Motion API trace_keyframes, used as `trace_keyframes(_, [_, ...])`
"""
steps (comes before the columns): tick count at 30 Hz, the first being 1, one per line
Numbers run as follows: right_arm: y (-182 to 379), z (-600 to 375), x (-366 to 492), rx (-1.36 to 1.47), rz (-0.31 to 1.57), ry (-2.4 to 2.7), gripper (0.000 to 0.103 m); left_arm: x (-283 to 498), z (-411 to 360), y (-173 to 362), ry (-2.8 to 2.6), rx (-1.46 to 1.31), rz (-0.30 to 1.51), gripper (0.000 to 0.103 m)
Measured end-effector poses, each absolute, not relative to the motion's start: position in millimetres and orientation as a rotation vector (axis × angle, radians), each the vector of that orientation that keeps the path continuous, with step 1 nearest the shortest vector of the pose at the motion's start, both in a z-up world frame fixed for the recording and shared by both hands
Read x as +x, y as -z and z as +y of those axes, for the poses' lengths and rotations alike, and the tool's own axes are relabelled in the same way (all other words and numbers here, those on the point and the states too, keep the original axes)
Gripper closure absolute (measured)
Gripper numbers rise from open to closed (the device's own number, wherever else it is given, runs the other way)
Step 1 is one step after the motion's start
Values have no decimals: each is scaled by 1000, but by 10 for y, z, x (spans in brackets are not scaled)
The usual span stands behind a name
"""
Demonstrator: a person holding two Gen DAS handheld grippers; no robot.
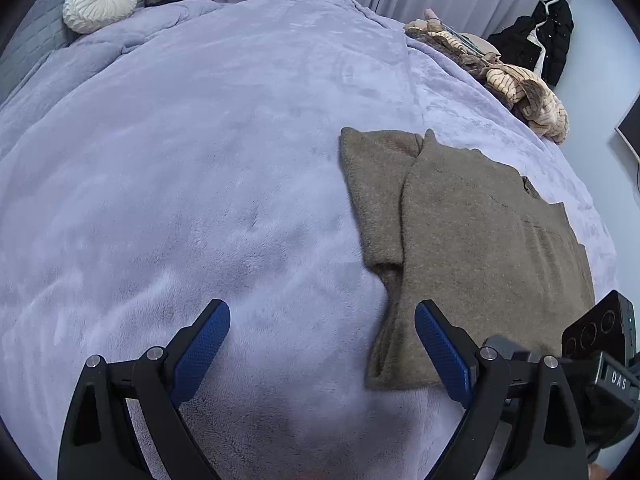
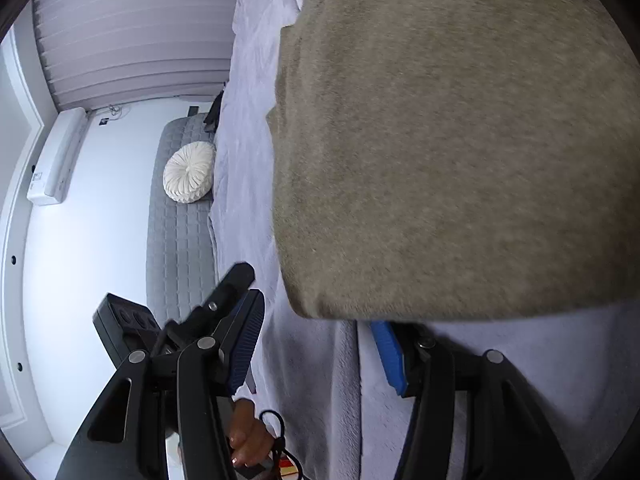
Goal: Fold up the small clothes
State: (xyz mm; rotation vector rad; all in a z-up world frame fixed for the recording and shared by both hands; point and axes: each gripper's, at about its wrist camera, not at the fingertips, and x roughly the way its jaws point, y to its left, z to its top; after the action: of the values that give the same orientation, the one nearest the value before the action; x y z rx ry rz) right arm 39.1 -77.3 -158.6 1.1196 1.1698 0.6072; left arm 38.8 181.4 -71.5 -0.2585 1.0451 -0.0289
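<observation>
A brown fuzzy garment (image 1: 472, 240) lies on the lavender bedspread (image 1: 200, 160), one part folded over, a sleeve-like strip along its left edge. My left gripper (image 1: 322, 320) is open and empty, hovering just left of the garment's near edge. In the right wrist view the same garment (image 2: 460, 140) fills the upper right. My right gripper (image 2: 320, 320) is open, tilted on its side; its right blue pad (image 2: 390, 356) sits at the garment's near edge, the tip hidden under the fabric. The left gripper's body (image 2: 224, 304) shows beside it.
A white round cushion (image 1: 100, 0) rests by the grey quilted headboard (image 2: 180, 240). A pile of striped and beige clothes (image 1: 516, 80) lies at the bed's far right edge. A black coat (image 1: 548, 36) hangs beyond. Curtains (image 2: 132, 40) and a wall air conditioner (image 2: 56, 160) show.
</observation>
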Motion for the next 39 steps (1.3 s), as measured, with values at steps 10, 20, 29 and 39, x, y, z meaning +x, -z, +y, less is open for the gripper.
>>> trace_keyframes(10, [1408,-457,398,835,1261,-568,96,327,1884,811,11,-271,1039,9])
trace_keyframes(20, [848,-397,234,516,1239,-647,91,295,1914,860,18,-280,1039,9])
trace_keyframes(29, [801,-662,554,391,1178,-418,80,282,1919,849,18,-275,1046,9])
trace_keyframes(39, [1064,-847,260,429,1238,-434,72,309,1869,853,28,-249,1065,9])
